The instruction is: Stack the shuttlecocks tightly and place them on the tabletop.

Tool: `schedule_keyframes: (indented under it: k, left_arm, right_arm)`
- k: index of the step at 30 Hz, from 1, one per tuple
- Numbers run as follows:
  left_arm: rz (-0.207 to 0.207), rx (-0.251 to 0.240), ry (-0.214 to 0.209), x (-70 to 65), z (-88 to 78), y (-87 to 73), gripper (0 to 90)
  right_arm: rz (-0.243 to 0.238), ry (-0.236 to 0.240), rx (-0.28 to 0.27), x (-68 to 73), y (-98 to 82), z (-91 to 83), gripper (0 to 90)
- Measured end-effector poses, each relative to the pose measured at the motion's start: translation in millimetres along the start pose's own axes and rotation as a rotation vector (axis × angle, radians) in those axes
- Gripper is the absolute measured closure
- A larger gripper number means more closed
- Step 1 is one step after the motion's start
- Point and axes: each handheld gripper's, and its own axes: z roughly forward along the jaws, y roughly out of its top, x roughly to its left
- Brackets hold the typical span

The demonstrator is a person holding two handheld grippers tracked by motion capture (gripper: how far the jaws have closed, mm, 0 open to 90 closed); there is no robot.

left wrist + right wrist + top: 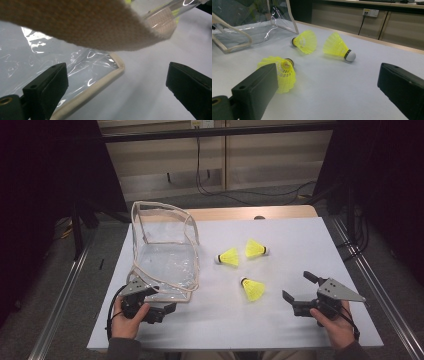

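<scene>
Left gripper (pixel 159 304), jaws spread and empty, at the near corner of the clear plastic pouch with beige fabric trim (pixel 165 255), which lies at the table's left; a beige strap (pixel 82 22) hangs across that gripper's view. Right gripper (pixel 299 287), jaws apart and empty, near right. Three yellow plastic shuttlecocks (pixel 252 288) (pixel 228 257) (pixel 256 249) lie between them on the white table (pixel 300 245), the nearest just left of the right gripper.
</scene>
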Motion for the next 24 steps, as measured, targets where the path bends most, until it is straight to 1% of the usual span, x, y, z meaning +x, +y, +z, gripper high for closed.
schedule_keyframes:
  k: [4, 9, 14, 19, 24]
  left_arm:
    - [-0.008, -0.006, 0.001, 0.6, -0.6, 0.3, 4.2]
    - [-0.004, -0.005, -0.001, -0.7, -0.1, 0.4, 4.2]
    - [-0.007, -0.009, 0.012, -0.2, -0.8, 0.3, 4.0]
    - [-0.005, -0.008, 0.012, -0.6, 0.3, 0.2, 4.0]
    - [-0.008, -0.012, 0.01, -1.6, 0.0, 0.3, 4.0]
  right_arm:
    - [0.003, 0.006, 0.012, -2.3, 2.6, 4.0, 2.5]
    - [0.008, 0.005, 0.022, -5.3, 3.7, 7.8, 2.5]
    - [0.01, -0.002, 0.038, -8.7, 6.0, 13.0, 2.5]
    - [0.009, 0.0, 0.048, -10.6, 8.9, 19.3, 2.6]
    - [-0.005, -0.011, 0.069, -12.0, 10.1, 26.7, 2.6]
